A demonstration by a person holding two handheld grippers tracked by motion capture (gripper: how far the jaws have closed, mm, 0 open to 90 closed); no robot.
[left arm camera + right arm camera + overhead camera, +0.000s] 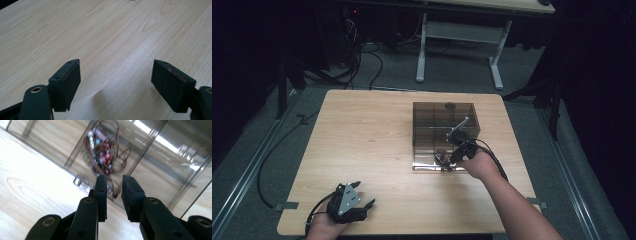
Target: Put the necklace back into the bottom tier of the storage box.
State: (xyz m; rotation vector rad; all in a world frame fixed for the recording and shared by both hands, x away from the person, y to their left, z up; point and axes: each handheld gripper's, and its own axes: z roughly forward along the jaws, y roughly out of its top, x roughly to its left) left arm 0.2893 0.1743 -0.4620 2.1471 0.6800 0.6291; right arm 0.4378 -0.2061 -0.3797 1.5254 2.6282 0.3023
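Wooden table [362, 150] sat on grey carpet, with a white-legged desk frame [457, 45] and cables [362, 60] on the floor behind it, well apart from the work. A smoky clear plastic box [444, 125] stood right of the table's centre, with a clear flap or tray lying flat at its near side.

A tangle of brown cord and red and silver beads [101, 152], some kind of jewellery, lay at the box's front opening, on the clear tray; in the high view it was a small dark clump [443, 159]. Exact item too blurred to tell.

Right gripper [114, 195] pointed at that tangle from the near side, jaws a narrow gap apart. A loop of the brown cord ran down between the tips; whether the pads pinched it I could not tell. The box's clear walls stood close on both sides of the tangle.

Left gripper [116, 85] rested near the table's front-left corner, jaws spread wide over bare wood, nothing between them, well apart from the box.

No readable writing or brand anywhere.
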